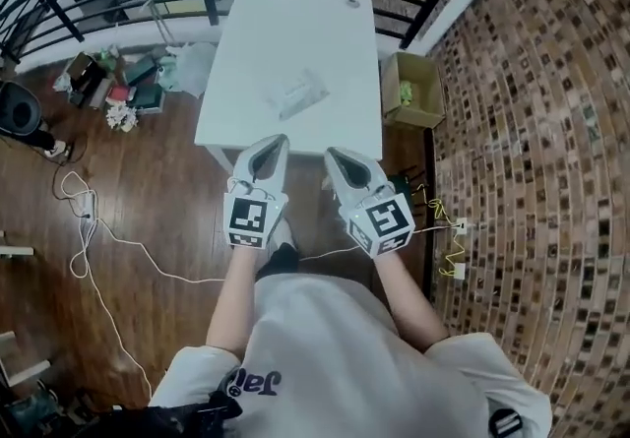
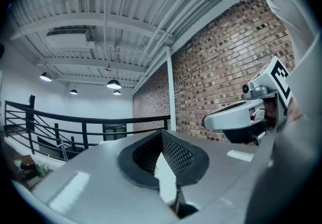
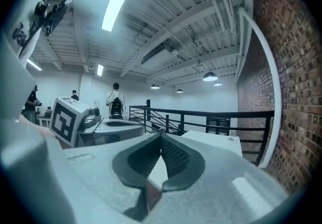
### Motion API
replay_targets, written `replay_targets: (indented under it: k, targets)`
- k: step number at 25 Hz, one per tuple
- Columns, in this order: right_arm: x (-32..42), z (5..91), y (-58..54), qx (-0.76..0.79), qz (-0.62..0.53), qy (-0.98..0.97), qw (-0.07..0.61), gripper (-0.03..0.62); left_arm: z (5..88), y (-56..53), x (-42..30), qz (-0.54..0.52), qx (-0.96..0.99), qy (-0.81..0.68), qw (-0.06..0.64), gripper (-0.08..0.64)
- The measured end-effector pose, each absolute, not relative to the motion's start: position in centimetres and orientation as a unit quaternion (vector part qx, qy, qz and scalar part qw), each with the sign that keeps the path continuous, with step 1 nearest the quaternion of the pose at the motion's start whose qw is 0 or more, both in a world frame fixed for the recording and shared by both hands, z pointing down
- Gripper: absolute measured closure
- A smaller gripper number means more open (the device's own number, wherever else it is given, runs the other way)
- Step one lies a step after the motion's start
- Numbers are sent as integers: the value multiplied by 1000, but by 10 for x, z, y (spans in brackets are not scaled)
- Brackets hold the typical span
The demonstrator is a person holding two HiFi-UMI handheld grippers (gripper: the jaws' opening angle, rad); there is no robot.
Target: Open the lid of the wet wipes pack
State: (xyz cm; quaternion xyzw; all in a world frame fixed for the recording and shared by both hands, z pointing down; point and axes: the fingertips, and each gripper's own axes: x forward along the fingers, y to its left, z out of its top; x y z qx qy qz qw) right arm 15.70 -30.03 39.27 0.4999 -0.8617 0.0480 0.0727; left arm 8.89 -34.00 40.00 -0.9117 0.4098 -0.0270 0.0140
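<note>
Holds grey plastic left gripper (image 1: 279, 141) and right gripper (image 1: 333, 153) pressed together, empty, short of white rectangular table (image 1: 295, 23), likely before reaching pale flat wet wipes pack (image 1: 302, 93).

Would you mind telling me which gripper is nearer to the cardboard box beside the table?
Right. The right gripper sits below-left of the cardboard box in the head view; the left gripper is farther left, on the right gripper's far side.
</note>
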Motion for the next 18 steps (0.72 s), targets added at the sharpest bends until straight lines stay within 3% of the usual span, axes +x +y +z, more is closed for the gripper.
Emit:
replay_targets:
  k: [6,18]
  targets:
    - [160,412,-389,512,58,-853,82,601,429,-436,62,-27,-889,455,-48,545]
    - [168,515,-487,471,182,-860,72,598,558,-513,86,-148,-868,458,-122,545]
